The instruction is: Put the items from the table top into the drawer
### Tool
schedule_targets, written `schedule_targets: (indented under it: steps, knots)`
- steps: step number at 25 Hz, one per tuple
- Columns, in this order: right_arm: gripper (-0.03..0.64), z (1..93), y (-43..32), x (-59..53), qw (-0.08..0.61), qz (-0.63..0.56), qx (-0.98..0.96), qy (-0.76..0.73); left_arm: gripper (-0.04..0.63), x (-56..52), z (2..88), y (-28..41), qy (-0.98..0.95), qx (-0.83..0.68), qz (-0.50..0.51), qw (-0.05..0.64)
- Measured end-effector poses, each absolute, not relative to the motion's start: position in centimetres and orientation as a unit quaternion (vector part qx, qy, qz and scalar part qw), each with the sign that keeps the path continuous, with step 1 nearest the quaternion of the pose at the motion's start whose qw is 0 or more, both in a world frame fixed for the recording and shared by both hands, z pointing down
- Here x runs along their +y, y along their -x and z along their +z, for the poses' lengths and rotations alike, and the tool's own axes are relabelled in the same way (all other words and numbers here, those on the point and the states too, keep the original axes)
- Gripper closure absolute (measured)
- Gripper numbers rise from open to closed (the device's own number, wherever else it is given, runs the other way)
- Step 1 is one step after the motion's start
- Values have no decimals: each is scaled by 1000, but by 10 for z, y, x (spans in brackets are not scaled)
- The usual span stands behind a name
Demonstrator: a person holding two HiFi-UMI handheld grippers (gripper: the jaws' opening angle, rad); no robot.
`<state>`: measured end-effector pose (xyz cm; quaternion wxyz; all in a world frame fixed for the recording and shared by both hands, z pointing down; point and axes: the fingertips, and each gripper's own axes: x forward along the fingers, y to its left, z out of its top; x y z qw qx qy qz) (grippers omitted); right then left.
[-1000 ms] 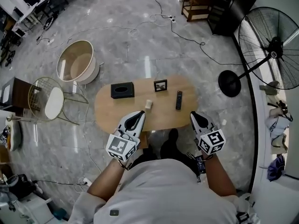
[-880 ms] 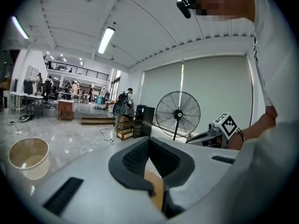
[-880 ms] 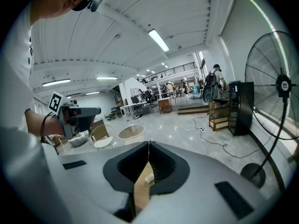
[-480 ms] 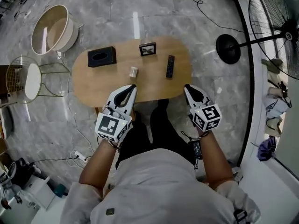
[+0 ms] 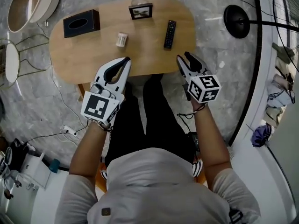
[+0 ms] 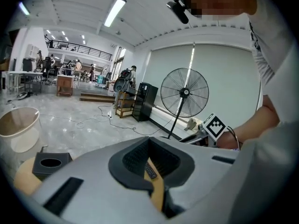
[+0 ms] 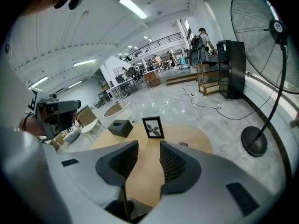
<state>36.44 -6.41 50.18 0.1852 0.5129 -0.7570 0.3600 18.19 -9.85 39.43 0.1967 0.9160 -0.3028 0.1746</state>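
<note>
4 items sit apart on the oval wooden table top (image 5: 93, 55): a black tissue box (image 5: 81, 23) at the left, a dark picture frame (image 5: 140, 11) upright at the far edge, a black remote (image 5: 169, 34) lying flat at the right, and a small pale cylinder (image 5: 122, 39) between box and remote.

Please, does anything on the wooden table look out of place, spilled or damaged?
Nothing stands out. The tissue box, picture frame, small pale container and remote sit apart on the table; the frame stands upright, and nothing looks spilled or broken.
</note>
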Motion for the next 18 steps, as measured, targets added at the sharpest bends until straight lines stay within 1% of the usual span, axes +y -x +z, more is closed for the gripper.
schedule_targets:
  steps: [3, 8, 12, 18]
  knots:
    - [454, 544, -366, -75, 194, 371, -745, -519, 586, -108, 427, -186, -913, -303, 183, 205]
    - [418, 620, -374, -89, 206, 402, -717, -531, 586, -120, 481, -188, -902, -310, 195, 229]
    - [399, 673, -380, -98, 200, 436, -693, -538, 586, -129, 514, -191, -900, -308, 197, 237]
    - [394, 737, -389, -107, 216, 458, -667, -547, 586, -134, 563, -197, -895, -302, 203, 258]
